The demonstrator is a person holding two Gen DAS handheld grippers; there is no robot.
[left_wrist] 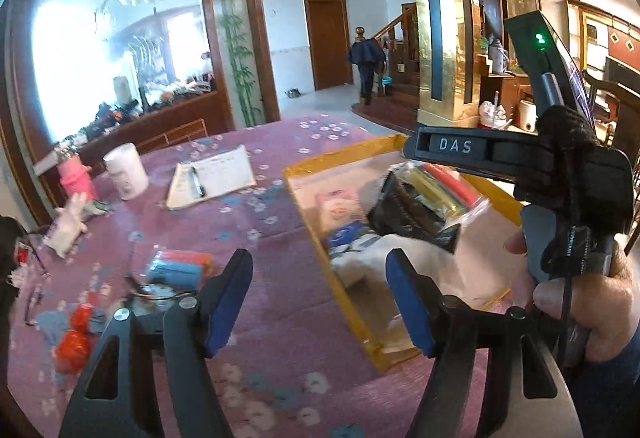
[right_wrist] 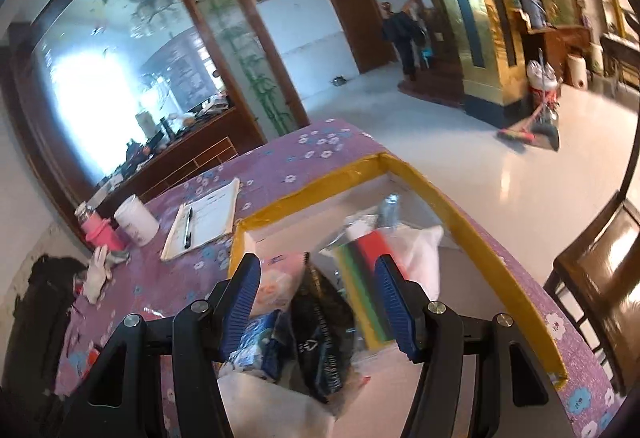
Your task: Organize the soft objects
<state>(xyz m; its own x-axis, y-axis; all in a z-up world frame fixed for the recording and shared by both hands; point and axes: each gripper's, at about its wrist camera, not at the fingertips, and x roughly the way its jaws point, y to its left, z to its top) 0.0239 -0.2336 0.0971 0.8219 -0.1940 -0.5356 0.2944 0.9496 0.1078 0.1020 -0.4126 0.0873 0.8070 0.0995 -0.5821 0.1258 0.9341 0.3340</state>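
Observation:
A cardboard box with a yellow taped rim (left_wrist: 304,197) (right_wrist: 440,197) sits on the purple flowered tablecloth. It holds a pink pack (left_wrist: 338,205), a blue pack (left_wrist: 348,234) and white cloth (right_wrist: 420,254). A clear bag of black, yellow and red soft pieces (left_wrist: 424,205) (right_wrist: 368,278) tilts over these. My right gripper (right_wrist: 318,278) hangs open above it, with its blue pads clear of the bag. A hand holds its black housing (left_wrist: 560,177) at the box's right. My left gripper (left_wrist: 318,270) is open and empty over the box's near left rim.
Left of the box lie a clear pack of blue and orange rolls (left_wrist: 176,268), orange items (left_wrist: 74,342) and a white plush toy (left_wrist: 68,226). Behind stand a white cup (left_wrist: 126,169), a pink bottle (left_wrist: 76,177) and a notebook with pen (left_wrist: 212,177). A wooden chair (right_wrist: 600,258) stands at the table's right.

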